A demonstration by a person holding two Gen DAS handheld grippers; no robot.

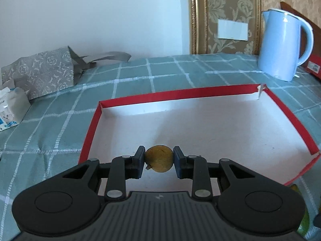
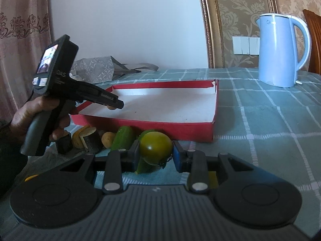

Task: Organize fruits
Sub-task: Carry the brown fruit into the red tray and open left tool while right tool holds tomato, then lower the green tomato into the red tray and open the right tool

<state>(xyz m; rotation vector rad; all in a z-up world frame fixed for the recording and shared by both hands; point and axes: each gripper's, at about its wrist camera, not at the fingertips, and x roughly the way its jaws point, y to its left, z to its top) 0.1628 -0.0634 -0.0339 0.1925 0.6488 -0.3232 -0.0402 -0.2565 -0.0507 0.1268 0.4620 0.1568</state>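
My left gripper (image 1: 159,161) is clenched on a small yellow-brown fruit (image 1: 159,161), held over the near part of the red-sided box (image 1: 180,94), whose white floor lies bare. My right gripper (image 2: 155,154) grasps a green tomato (image 2: 156,147) just outside the box's near wall, above the checked green tablecloth (image 2: 260,124). Only the right wrist view shows the person's hand (image 2: 34,116) on the left tool's handle, and the produce waiting along the box's near wall: a cucumber (image 2: 123,137), a small yellow fruit (image 2: 108,139) and some dark blocks (image 2: 91,140). The left view alone shows a white packet (image 1: 11,106) at the table's left edge. Both views catch the blue kettle (image 2: 280,52) and patterned bag (image 1: 40,72) at the far edge.
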